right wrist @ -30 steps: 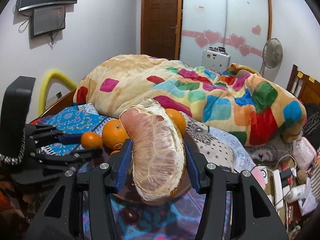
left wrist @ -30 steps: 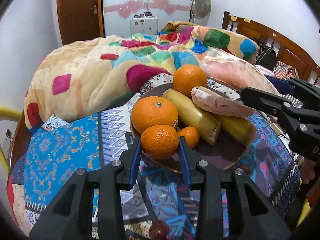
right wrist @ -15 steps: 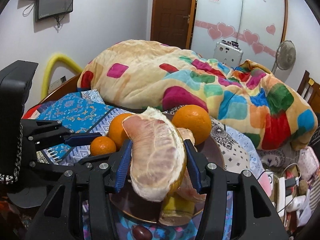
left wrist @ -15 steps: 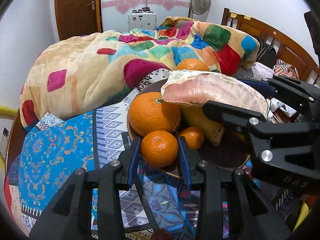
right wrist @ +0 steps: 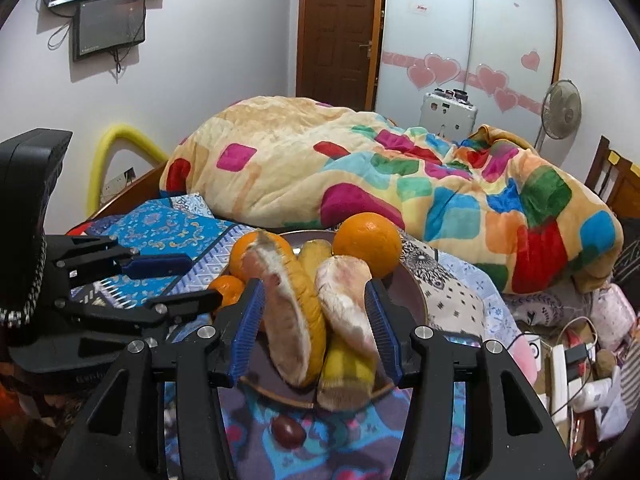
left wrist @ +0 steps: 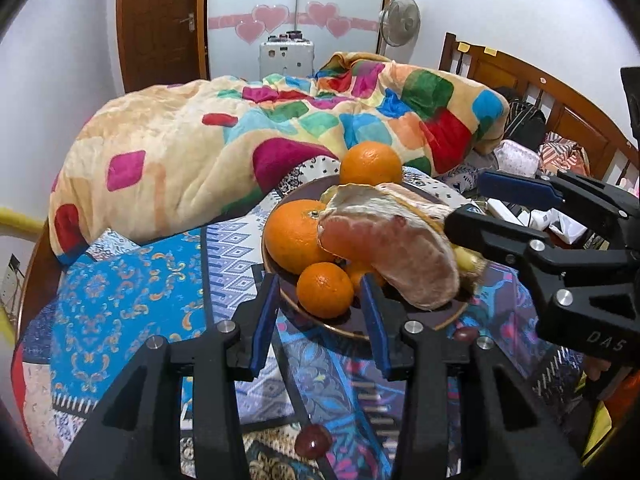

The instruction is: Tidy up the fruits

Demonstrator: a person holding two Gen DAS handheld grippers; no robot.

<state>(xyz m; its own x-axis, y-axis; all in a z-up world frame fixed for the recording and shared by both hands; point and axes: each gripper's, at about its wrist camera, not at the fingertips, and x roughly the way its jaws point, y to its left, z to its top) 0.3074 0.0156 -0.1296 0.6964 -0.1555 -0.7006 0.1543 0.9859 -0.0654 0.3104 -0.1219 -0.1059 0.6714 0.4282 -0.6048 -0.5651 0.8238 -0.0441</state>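
From the left wrist, the left gripper [left wrist: 320, 304] stands apart around a small orange [left wrist: 325, 290] at the plate's [left wrist: 440, 322] 7 o'clock rim. Only the right wrist shows two pomelo pieces [right wrist: 296, 320] between the right gripper's [right wrist: 314, 330] spread, untouching fingers, on the plate.

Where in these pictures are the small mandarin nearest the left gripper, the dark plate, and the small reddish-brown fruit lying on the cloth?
small mandarin [left wrist: 325, 289]: left wrist view, middle of its peel.
dark plate [right wrist: 412, 294]: right wrist view, bare right side.
reddish-brown fruit [right wrist: 288, 432]: right wrist view, its centre.
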